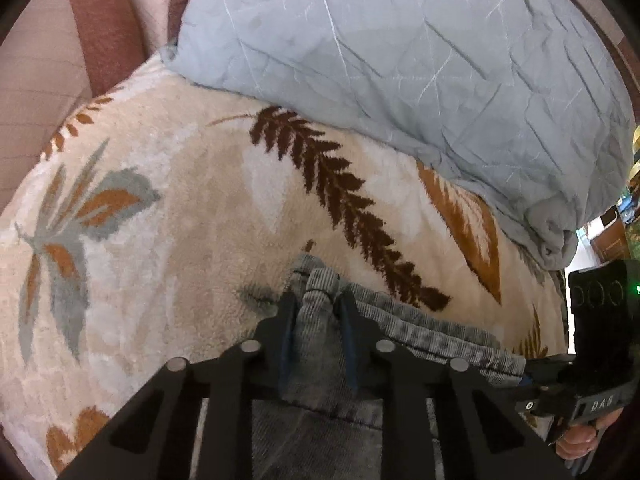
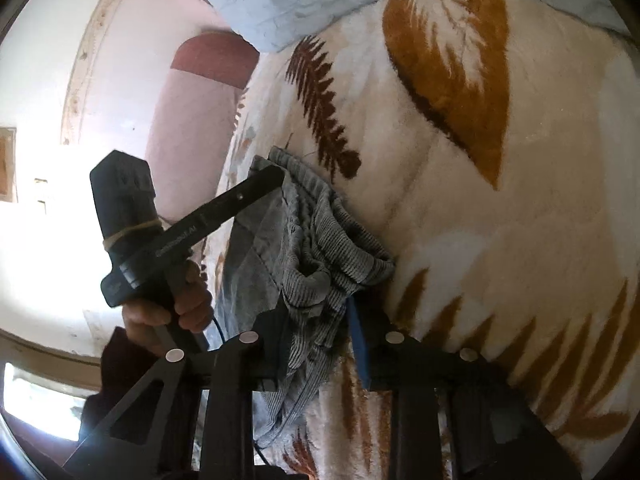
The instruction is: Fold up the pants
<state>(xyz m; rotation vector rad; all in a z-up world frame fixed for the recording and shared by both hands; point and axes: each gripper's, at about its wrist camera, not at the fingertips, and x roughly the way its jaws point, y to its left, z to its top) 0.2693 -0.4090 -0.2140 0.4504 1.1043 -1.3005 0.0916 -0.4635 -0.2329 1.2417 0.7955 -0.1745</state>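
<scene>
My left tool (image 1: pixel 316 304) is pinched shut on the ribbed waistband of the grey denim pants (image 1: pixel 320 420), which lie on the leaf-patterned fleece blanket (image 1: pixel 180 208) below a pale blue quilt (image 1: pixel 400 60). My right tool (image 2: pixel 320 312) clamps the waistband's other bunched end (image 2: pixel 320 240), just beside the left.

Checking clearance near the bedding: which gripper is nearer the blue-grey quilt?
Right, narrowly. Both grippers grip the pants. The left gripper is farther from the quilt; the right gripper holds the end below its rolled corner.
</scene>
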